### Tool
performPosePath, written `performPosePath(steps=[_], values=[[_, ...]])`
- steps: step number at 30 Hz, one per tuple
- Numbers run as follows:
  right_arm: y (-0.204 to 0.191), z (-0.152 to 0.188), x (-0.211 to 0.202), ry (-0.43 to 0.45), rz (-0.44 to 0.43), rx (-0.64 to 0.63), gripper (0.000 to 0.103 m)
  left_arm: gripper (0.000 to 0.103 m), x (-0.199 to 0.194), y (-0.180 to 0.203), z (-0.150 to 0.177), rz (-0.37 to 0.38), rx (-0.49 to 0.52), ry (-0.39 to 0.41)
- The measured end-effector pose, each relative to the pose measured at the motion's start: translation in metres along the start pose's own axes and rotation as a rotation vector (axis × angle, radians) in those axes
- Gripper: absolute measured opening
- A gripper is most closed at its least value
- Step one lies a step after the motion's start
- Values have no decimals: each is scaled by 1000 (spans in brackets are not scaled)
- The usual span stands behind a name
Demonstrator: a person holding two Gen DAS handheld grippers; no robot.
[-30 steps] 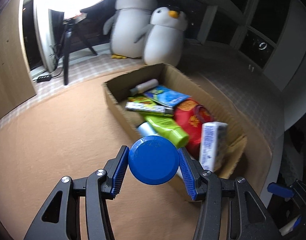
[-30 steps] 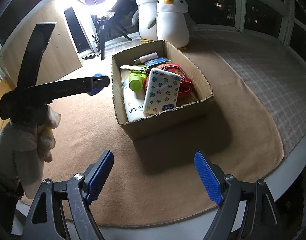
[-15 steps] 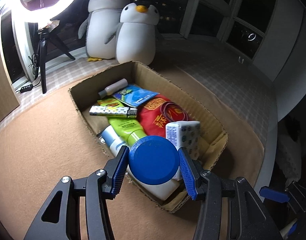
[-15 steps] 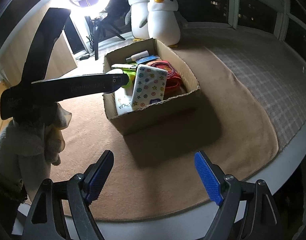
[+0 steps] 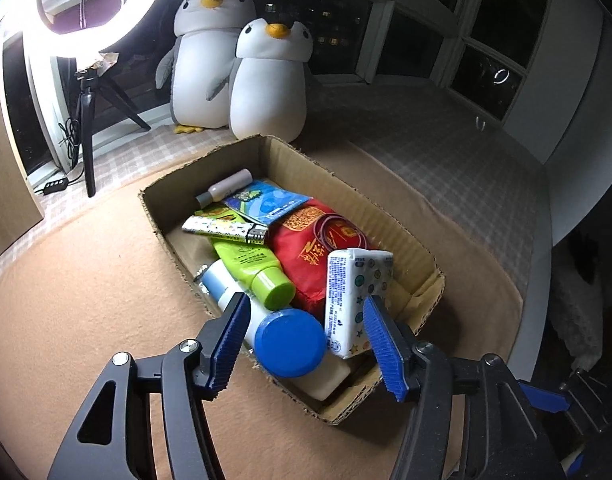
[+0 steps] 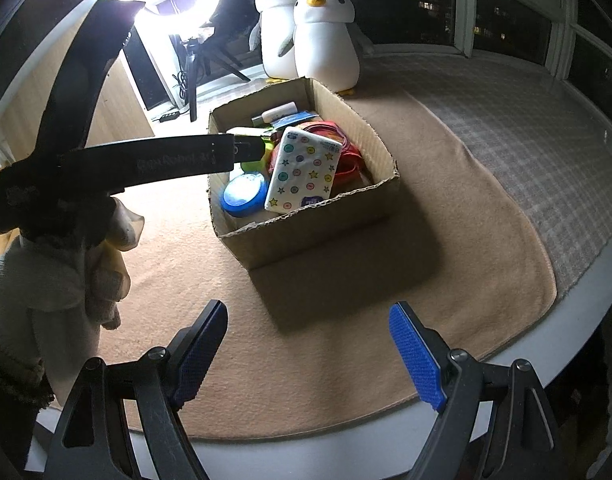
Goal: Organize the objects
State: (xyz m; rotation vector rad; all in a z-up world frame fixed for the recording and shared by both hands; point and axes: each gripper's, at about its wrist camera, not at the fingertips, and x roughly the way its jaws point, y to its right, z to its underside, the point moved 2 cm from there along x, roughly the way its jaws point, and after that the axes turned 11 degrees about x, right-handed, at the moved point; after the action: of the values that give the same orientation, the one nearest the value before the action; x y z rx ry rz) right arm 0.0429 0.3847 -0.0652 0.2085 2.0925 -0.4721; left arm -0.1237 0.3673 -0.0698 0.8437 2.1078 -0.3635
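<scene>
The left gripper (image 5: 306, 344) hangs over the near end of the box (image 5: 401, 236), at 6 o'clock in the left wrist view. Its jaws have just been opening and stand apart; the blue pads (image 5: 230, 344) no longer press on the blue-capped white bottle (image 5: 290, 342) between them. The bottle rests in the box's near-left corner, cap toward the camera, lying alongside a pale bottle further in.

At 12 o'clock from the cap lies a green tube (image 5: 254, 268), and beyond it a patterned lighter (image 5: 226, 230), a blue packet (image 5: 266, 200) and a small pink bottle (image 5: 226, 190) at the far end. At 2 o'clock from the cap a red bag (image 5: 309, 240) fills the box's middle. Just right of the cap a tissue pack (image 5: 355, 300) stands on end, leaning against the near wall.

In the right wrist view a gloved hand (image 6: 106, 264) at 9 o'clock holds the left tool. The right gripper (image 6: 306, 356) hovers at 6 o'clock over the tan mat (image 6: 345, 340), fingers wide apart, nothing between them. Two penguin toys (image 6: 325, 44) sit at 12 o'clock, beyond the box.
</scene>
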Motion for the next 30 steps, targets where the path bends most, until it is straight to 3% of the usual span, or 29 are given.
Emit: performPosePath(steps=[13,18,30], values=[[-35,1,6,-13,-23,-40,80,63,-54,-48,27,-83,-72,26],[-61,0,11,-20,-45,-73,80,71,-86,-78,47,-127,-126,44],[-133,4,25,-39,-98,-178,80,79,-165,-137,100,-261,-225,78]])
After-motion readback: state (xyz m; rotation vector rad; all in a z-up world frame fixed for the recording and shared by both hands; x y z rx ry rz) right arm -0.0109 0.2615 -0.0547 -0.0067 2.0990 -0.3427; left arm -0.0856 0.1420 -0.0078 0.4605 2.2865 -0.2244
